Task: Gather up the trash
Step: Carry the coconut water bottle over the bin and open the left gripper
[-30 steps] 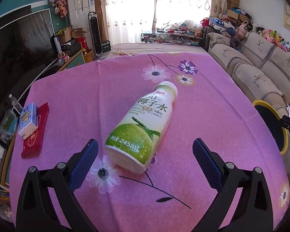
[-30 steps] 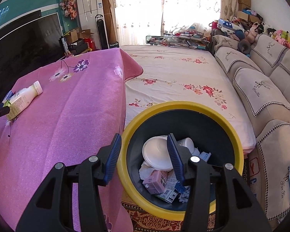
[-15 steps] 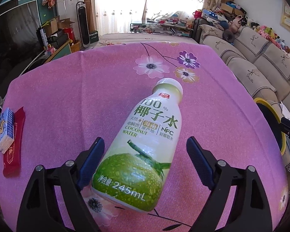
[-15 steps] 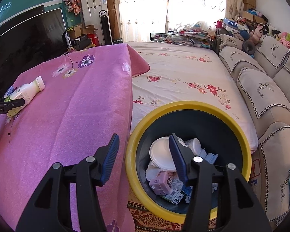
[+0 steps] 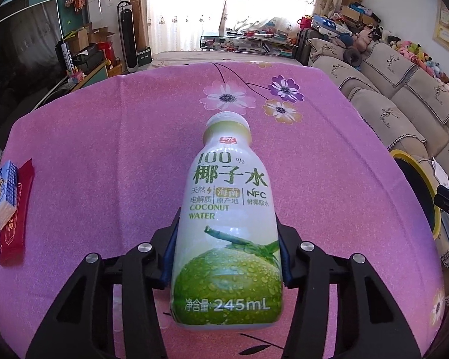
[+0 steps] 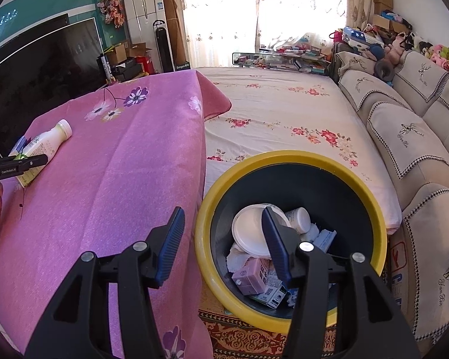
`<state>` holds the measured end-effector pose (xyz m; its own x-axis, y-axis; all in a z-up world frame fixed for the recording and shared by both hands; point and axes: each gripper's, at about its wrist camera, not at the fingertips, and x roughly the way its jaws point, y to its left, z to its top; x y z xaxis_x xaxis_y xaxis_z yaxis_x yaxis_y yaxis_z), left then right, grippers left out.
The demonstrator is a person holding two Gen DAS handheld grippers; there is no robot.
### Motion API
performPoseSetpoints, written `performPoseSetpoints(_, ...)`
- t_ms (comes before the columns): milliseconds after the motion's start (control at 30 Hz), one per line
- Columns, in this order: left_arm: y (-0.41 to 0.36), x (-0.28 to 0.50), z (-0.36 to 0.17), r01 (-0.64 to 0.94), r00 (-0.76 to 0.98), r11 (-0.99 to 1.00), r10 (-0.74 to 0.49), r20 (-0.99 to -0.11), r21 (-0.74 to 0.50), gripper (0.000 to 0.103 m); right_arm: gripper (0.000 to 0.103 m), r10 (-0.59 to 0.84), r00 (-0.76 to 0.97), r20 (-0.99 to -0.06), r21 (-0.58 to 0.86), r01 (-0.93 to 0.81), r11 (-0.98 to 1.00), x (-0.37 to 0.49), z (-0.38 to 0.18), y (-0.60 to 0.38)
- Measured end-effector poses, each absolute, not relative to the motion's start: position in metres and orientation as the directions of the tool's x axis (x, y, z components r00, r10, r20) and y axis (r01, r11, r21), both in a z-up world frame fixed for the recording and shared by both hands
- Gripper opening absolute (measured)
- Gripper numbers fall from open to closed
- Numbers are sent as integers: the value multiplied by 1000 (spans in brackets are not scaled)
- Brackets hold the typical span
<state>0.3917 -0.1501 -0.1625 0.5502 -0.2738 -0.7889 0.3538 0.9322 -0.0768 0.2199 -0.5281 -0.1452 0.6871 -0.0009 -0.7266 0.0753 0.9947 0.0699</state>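
The coconut water bottle (image 5: 227, 224) is seen lying on its side on the pink tablecloth (image 5: 104, 149), cap pointing to the far side. The left gripper (image 5: 227, 254) is closed against its lower body, one blue pad on each flank; a firm clamp is judged likely, though lift-off is not shown. The right gripper (image 6: 221, 242) is held part-open with nothing between its pads, poised over the near left rim of the yellow-rimmed bin (image 6: 374, 209), which stands to the right of the table.

Risks, as judged:
- The bottle is smooth and rounded and is gripped low on its body; slippage or a nose-down tilt could be caused on lifting if the contents are heavy toward the cap end.
- A snag of the cloth under the pads could be caused by dragging.
- The bottle could be knocked against the bin rim during transfer.

Containers: the bin is seen partly filled with a white paper plate (image 6: 248, 230), a small white cup (image 6: 299, 218), a pink carton (image 6: 251, 275) and crumpled paper. A tissue pack (image 5: 3, 197) on a red packet (image 5: 15, 224) is noted at the left table edge, not yet collected.
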Motion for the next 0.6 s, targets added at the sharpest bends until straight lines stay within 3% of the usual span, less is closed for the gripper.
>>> performPoseSetpoints(267, -186, 341, -131, 411, 578, 910, -309, -755, -57, 51, 51, -47, 715, -698, 50, 115, 992, 189, -132, -545)
performPoseSetpoints(600, -312, 276, -104, 646, 436, 756, -485, -758, -112, 51, 51, -124, 747, -653, 40, 198, 979, 154, -106, -597)
